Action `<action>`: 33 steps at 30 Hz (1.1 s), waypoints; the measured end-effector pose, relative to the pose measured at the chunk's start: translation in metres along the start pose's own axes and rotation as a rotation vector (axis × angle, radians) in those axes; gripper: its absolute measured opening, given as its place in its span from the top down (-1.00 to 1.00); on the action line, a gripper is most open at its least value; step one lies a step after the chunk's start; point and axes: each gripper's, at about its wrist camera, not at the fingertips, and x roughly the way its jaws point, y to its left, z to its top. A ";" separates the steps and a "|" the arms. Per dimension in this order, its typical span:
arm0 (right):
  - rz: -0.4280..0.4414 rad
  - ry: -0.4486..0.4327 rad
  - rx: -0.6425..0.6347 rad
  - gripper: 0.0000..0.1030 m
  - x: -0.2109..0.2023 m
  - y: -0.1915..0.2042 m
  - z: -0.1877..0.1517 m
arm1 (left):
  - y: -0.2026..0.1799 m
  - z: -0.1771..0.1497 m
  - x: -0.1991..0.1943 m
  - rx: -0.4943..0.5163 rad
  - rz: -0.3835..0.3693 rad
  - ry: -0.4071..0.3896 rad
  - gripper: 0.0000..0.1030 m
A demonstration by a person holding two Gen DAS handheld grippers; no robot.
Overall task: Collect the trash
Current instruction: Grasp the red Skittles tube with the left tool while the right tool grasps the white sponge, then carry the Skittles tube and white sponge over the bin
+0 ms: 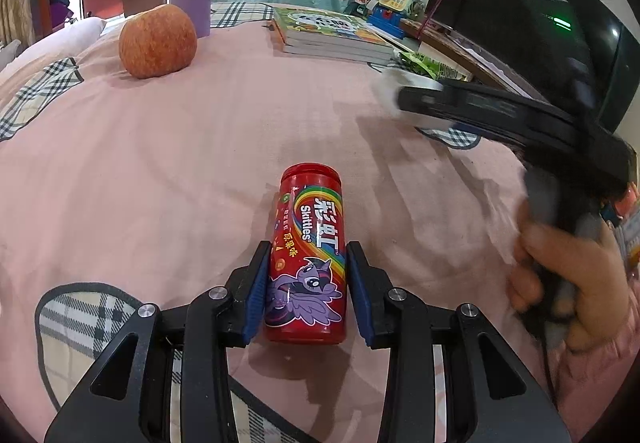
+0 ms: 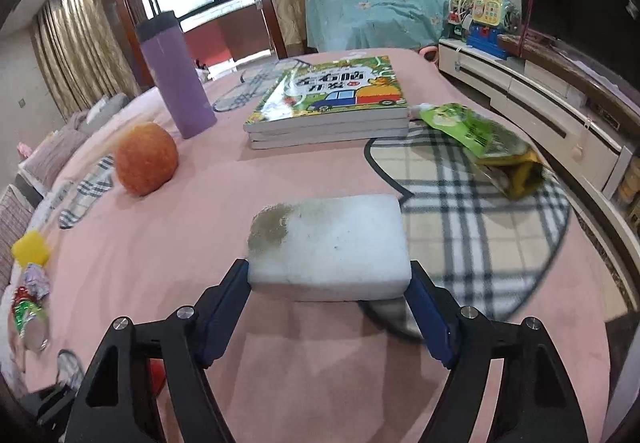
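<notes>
We take the pink bedspread [image 2: 224,179] as our landmark; everything named below lies on it. At its far side stand the stack of books [image 2: 326,103], the purple tumbler [image 2: 176,79] and the apple [image 2: 146,159], which we do not judge to be trash. Just right of the books lies a green snack wrapper [image 2: 476,135], seemingly empty and still uncollected. Nearer the middle of the bedspread we see the soiled white sponge [image 2: 330,247], its long axis crosswise between the pads of the right gripper [image 2: 330,303]; the jaws stand wide, both pads touching the sponge's near corners in a grip, in our judgement. Nearest the viewer, the left gripper [image 1: 306,291] is closed on the red Skittles tube [image 1: 308,255], whose long axis runs straight ahead between the fingers. The coming move, we judge, turns on lifting the sponge without rolling it.
</notes>
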 end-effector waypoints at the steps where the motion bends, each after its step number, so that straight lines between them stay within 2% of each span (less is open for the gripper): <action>1: 0.013 -0.010 0.010 -0.52 -0.007 -0.002 -0.003 | 0.000 0.000 0.000 0.000 0.000 0.000 0.32; 10: 0.070 -0.056 0.107 -0.51 -0.078 -0.022 -0.052 | -0.007 -0.002 -0.007 0.005 0.027 -0.005 0.34; 18: 0.066 -0.100 0.161 -0.51 -0.133 -0.040 -0.084 | -0.038 -0.012 -0.022 0.023 -0.065 0.002 0.34; 23: 0.050 -0.126 0.207 -0.51 -0.159 -0.057 -0.100 | -0.077 -0.015 -0.031 0.094 -0.114 -0.001 0.34; 33: -0.035 -0.164 0.273 -0.51 -0.197 -0.090 -0.124 | -0.138 -0.018 -0.037 0.202 -0.187 0.003 0.34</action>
